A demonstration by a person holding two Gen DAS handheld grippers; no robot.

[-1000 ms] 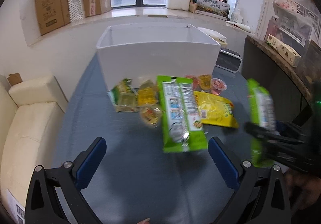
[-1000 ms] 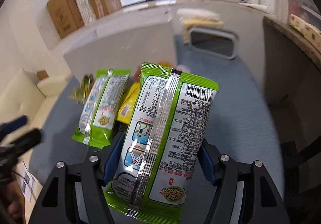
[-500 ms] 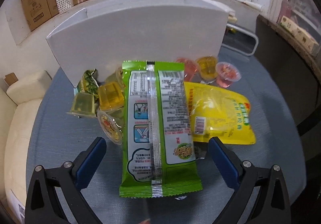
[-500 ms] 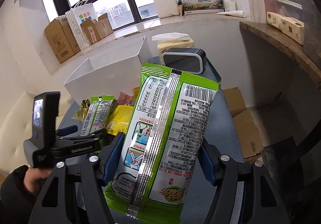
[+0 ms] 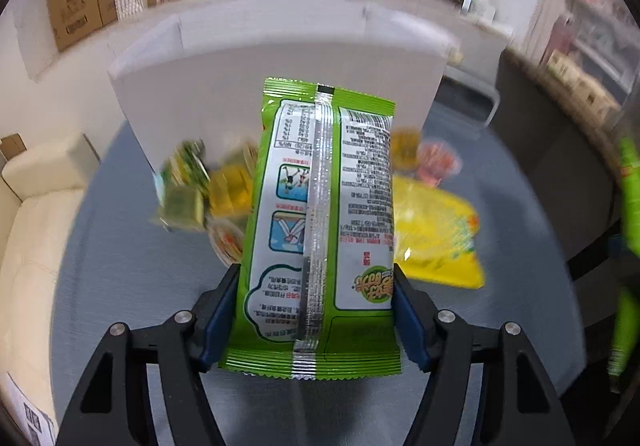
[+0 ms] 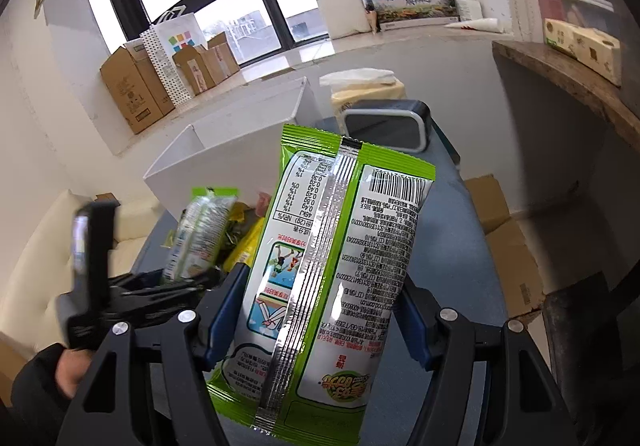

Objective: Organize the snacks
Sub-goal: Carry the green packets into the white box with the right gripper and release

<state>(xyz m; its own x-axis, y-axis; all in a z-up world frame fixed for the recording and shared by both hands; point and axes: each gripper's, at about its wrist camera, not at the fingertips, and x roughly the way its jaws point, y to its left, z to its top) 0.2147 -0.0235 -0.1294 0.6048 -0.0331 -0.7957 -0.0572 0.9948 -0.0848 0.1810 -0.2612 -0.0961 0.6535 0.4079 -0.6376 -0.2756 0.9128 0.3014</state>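
My left gripper (image 5: 316,310) is shut on a green snack packet (image 5: 320,214) and holds it above the blue table, in front of the white box (image 5: 276,86). My right gripper (image 6: 316,314) is shut on a second green snack packet (image 6: 336,270), raised right of the box (image 6: 224,154). The left gripper (image 6: 160,294) with its packet (image 6: 200,230) shows in the right wrist view at lower left. A yellow bag (image 5: 436,230), jelly cups (image 5: 436,162) and small yellow-green packs (image 5: 188,186) lie on the table before the box.
A dark grey container (image 6: 384,126) stands behind the box on the right. Cardboard boxes (image 6: 136,90) sit on the windowsill. A cream sofa (image 5: 36,214) is left of the table (image 5: 132,266). A wooden counter (image 6: 568,78) runs on the right.
My left gripper has shut on the green packet that lay on the table and lifted it. My right gripper has stayed shut on its packet, held high.
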